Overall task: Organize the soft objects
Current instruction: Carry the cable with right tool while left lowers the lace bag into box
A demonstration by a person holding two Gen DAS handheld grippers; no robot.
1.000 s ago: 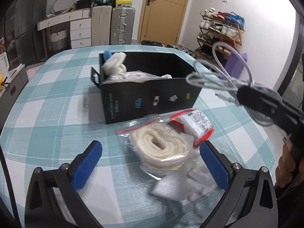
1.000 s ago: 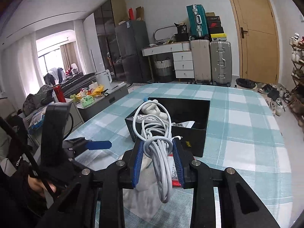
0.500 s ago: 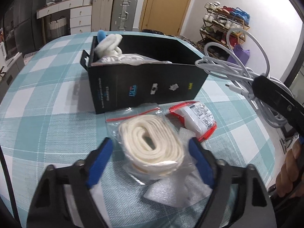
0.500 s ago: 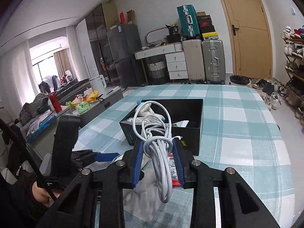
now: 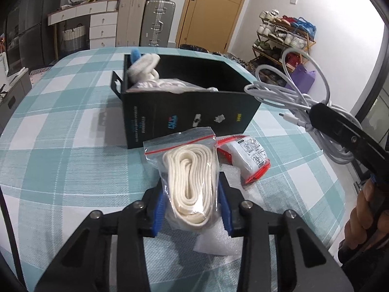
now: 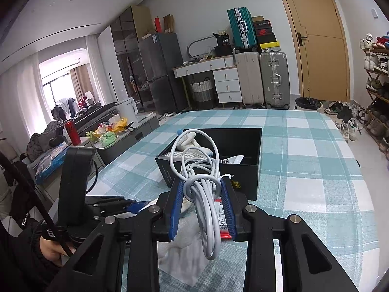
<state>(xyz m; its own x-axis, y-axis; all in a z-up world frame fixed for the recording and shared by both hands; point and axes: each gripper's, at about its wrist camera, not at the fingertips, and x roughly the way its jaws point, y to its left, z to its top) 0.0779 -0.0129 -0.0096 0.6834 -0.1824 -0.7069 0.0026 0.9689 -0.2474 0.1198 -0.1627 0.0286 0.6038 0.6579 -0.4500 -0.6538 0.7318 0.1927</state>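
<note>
My left gripper (image 5: 192, 202) is shut on a clear zip bag of cream rope (image 5: 189, 172) and holds it just in front of the black box (image 5: 184, 112). My right gripper (image 6: 203, 206) is shut on a coiled white cable (image 6: 201, 185), held above the table near the box's front corner; the cable also shows in the left wrist view (image 5: 301, 97). The box (image 6: 245, 172) holds a white rolled cloth (image 5: 143, 65) and a bagged item. A red and white packet (image 5: 245, 158) lies on the table beside the bag.
White foam wrap (image 5: 218, 241) lies under the left gripper. The table has a teal checked cloth (image 5: 60, 146). Suitcases, drawers and a shoe rack stand beyond the table's far edge.
My left gripper has closed on the rope bag and lifted its front end upright. My right gripper keeps holding the cable and has barely moved.
</note>
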